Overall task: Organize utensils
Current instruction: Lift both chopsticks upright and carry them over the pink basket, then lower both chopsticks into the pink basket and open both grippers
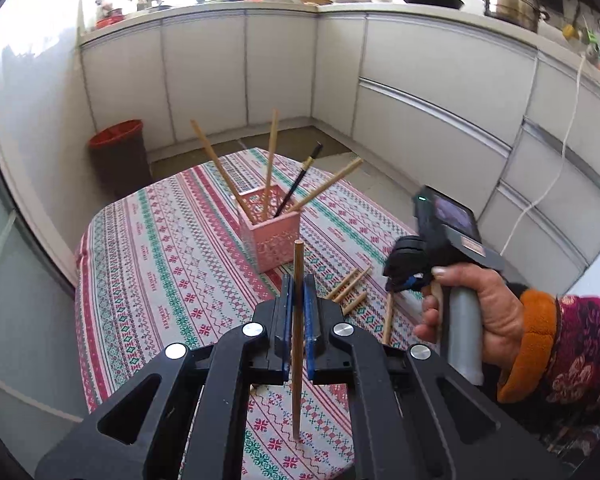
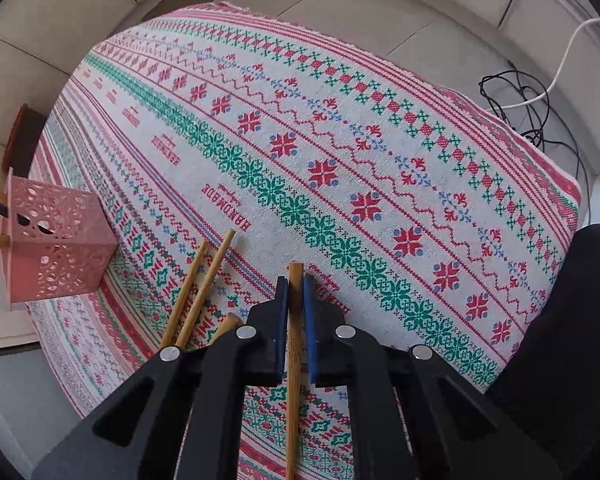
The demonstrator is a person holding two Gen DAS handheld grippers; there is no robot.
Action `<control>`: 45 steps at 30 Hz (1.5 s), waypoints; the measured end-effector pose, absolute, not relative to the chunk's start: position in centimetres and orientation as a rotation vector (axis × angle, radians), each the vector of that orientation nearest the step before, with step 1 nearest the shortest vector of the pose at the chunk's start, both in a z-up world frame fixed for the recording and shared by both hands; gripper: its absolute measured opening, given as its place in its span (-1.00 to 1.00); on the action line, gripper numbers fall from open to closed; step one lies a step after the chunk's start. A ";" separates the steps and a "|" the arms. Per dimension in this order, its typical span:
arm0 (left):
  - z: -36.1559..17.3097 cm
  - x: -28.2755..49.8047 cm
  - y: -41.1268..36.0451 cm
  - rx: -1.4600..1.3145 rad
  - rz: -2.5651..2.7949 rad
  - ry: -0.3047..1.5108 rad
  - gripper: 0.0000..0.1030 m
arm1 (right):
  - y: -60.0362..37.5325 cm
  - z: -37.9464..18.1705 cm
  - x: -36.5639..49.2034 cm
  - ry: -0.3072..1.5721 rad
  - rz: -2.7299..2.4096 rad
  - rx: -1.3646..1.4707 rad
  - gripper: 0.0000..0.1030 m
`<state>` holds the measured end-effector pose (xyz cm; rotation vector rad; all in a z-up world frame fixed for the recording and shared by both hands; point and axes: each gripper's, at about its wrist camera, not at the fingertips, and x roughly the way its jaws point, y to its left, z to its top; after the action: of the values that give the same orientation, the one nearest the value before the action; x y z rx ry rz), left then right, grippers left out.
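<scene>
A pink perforated holder (image 1: 271, 236) stands on the patterned tablecloth (image 1: 160, 264) with three wooden chopsticks and one black chopstick (image 1: 298, 182) leaning in it. My left gripper (image 1: 298, 282) is shut on a wooden chopstick (image 1: 298, 340), held upright just in front of the holder. My right gripper (image 2: 296, 282) is shut on another wooden chopstick (image 2: 294, 360), low over the cloth to the right of the holder (image 2: 56, 240). Loose wooden chopsticks (image 2: 198, 288) lie on the cloth beside it, also seen in the left wrist view (image 1: 348, 284).
A bin with a red rim (image 1: 118, 152) stands on the floor beyond the table. White kitchen cabinets (image 1: 420, 80) surround the table. Black and white cables (image 2: 528, 108) lie on the floor past the cloth's far right edge.
</scene>
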<state>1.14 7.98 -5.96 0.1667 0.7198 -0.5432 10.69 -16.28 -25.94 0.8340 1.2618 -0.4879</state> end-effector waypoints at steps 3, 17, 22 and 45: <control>-5.3 1.3 8.7 0.110 -0.517 0.714 -0.92 | -16.9 -23.6 9.1 1.190 -0.445 0.809 -0.85; -0.9 0.0 8.5 0.018 -0.440 0.652 -0.92 | -16.1 -7.5 1.7 0.777 -0.189 0.502 -0.85; 0.7 -0.4 8.3 0.016 -0.412 0.635 -0.92 | -14.8 -2.4 -0.1 0.680 -0.116 0.439 -0.85; 8.3 10.2 5.2 -0.080 -0.323 0.509 -0.91 | -13.9 8.7 9.9 0.451 0.023 0.396 -0.85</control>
<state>10.22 5.15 8.30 -0.0799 0.5087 -0.3230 9.89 -13.86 8.67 0.3956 0.4508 0.0226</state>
